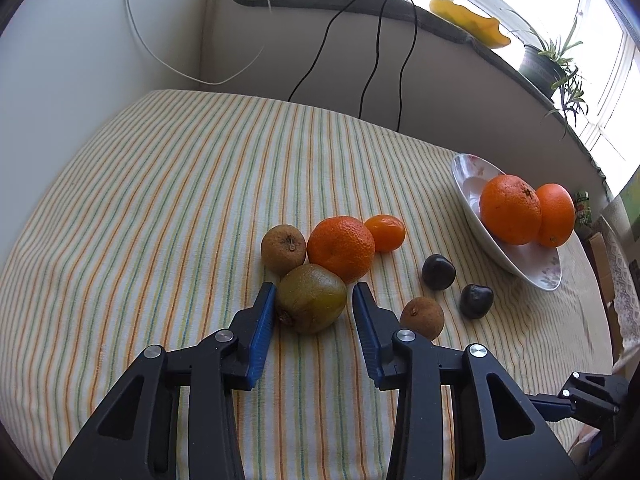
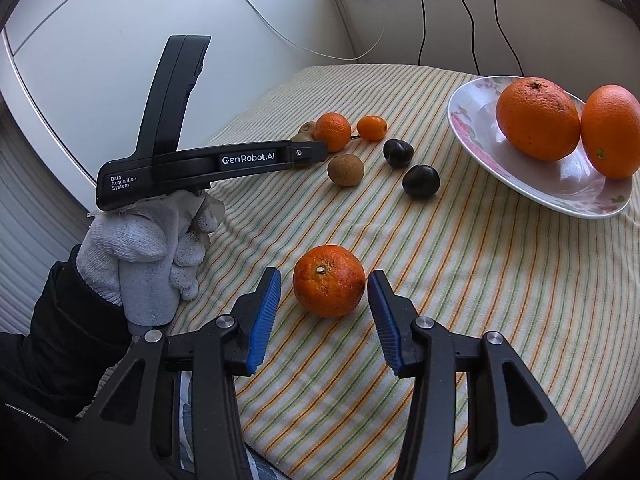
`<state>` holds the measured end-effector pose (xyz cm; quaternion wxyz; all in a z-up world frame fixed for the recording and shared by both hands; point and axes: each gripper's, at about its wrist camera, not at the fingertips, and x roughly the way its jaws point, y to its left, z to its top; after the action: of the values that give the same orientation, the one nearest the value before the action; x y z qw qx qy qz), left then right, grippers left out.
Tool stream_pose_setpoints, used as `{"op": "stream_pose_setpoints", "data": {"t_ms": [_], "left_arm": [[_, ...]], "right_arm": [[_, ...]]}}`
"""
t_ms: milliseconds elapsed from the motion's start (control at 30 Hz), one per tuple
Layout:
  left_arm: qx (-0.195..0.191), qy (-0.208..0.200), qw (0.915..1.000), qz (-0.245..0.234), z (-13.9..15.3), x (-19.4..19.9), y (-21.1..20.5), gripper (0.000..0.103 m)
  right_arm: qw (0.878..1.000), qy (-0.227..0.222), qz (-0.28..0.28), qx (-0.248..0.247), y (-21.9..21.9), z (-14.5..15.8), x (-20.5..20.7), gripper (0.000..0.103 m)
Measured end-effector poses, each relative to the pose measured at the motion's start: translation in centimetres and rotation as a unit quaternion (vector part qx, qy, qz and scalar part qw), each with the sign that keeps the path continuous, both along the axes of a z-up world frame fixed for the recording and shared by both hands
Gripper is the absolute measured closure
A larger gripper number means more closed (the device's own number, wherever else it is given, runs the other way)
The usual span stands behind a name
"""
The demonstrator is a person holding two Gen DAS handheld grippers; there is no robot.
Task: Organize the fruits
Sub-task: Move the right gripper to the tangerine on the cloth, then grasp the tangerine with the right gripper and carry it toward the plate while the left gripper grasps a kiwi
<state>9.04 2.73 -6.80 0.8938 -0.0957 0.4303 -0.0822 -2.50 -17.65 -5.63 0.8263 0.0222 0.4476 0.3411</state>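
Observation:
My left gripper (image 1: 314, 290) is open around a green-brown kiwi (image 1: 311, 303) on the striped cloth; the jaws stand on each side without clamping it. Behind the kiwi lie a brown fruit (image 1: 283, 249), a mandarin (image 1: 341, 249) and a small mandarin (image 1: 385, 233). To the right are two dark plums (image 1: 438, 272) (image 1: 476, 301) and a second brown fruit (image 1: 422, 317). My right gripper (image 2: 324, 278) is open around a red-orange mandarin (image 2: 329, 286). A white bowl (image 2: 472, 120) holds two oranges (image 2: 538, 118) (image 2: 610, 130).
The striped cloth (image 1: 160, 200) covers the table. Black cables (image 1: 376, 60) hang down the wall behind. A potted plant (image 1: 548, 64) and a yellow object (image 1: 472, 20) sit on the sill. My gloved left hand (image 2: 152, 240) holds the left gripper body (image 2: 208, 164) at the table's left.

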Motion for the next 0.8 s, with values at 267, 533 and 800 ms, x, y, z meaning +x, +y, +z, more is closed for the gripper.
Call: {"op": "stream_pose_setpoints", "data": {"t_ms": [267,533,800], "left_arm": [[0.001,-0.003,1.0000,0.003,0.0,-0.1,0.1,0.072],[-0.009,-0.006,0.9999,0.003,0.3,-0.4,0.2,0.073],[-0.023,-0.021,0.9995,-0.006,1.8,-1.0,-0.4,0.073]], "right_arm": [[1.000,0.001,-0.004,-0.003,0.1,-0.4,0.2,0.063],[1.000,-0.006,-0.005,-0.004,-0.3,0.0,0.1,0.064],[0.999,-0.020,-0.026,0.015,-1.8,1.3,-0.1,0.065]]}}
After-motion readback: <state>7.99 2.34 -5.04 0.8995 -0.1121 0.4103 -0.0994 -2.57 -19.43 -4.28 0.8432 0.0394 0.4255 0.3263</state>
